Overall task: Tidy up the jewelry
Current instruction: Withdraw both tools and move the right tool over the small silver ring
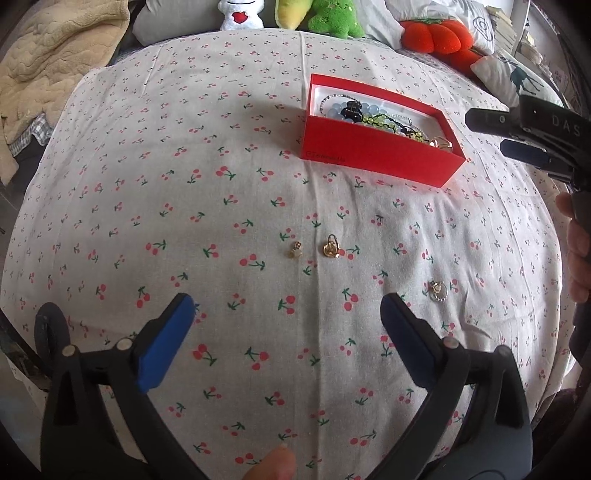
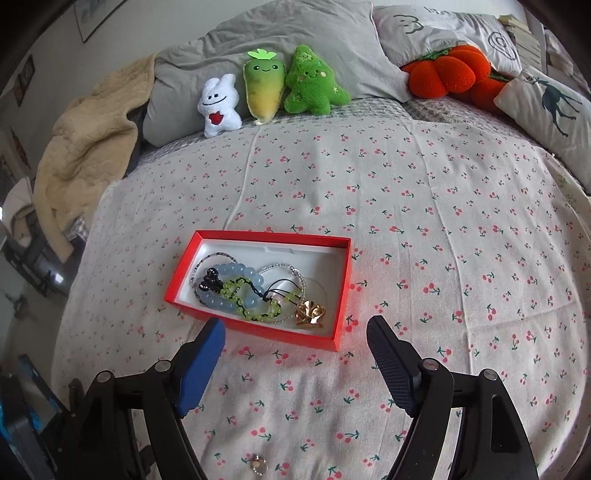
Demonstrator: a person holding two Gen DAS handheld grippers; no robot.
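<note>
A red box (image 1: 373, 162) with a white inside sits on the cherry-print bedsheet; it holds beaded bracelets (image 2: 236, 291), thin chains and a gold piece (image 2: 310, 314). The box also shows in the right wrist view (image 2: 258, 328). Three small pieces lie loose on the sheet: a small gold earring (image 1: 295, 251), a gold round earring (image 1: 331, 248) and a silver ring-shaped piece (image 1: 438, 290). My left gripper (image 1: 288, 310) is open and empty, just short of the two gold earrings. My right gripper (image 2: 295, 332) is open and empty, at the box's near wall; it shows at the right edge of the left wrist view (image 1: 517, 136). One small piece (image 2: 258, 464) lies below it.
Plush toys stand at the head of the bed: a white one (image 2: 219, 107), a yellow-green one (image 2: 264, 88), a green one (image 2: 314, 83) and an orange pumpkin (image 2: 450, 74). Grey pillows (image 2: 280, 33) and a beige blanket (image 2: 85, 144) lie behind and to the left.
</note>
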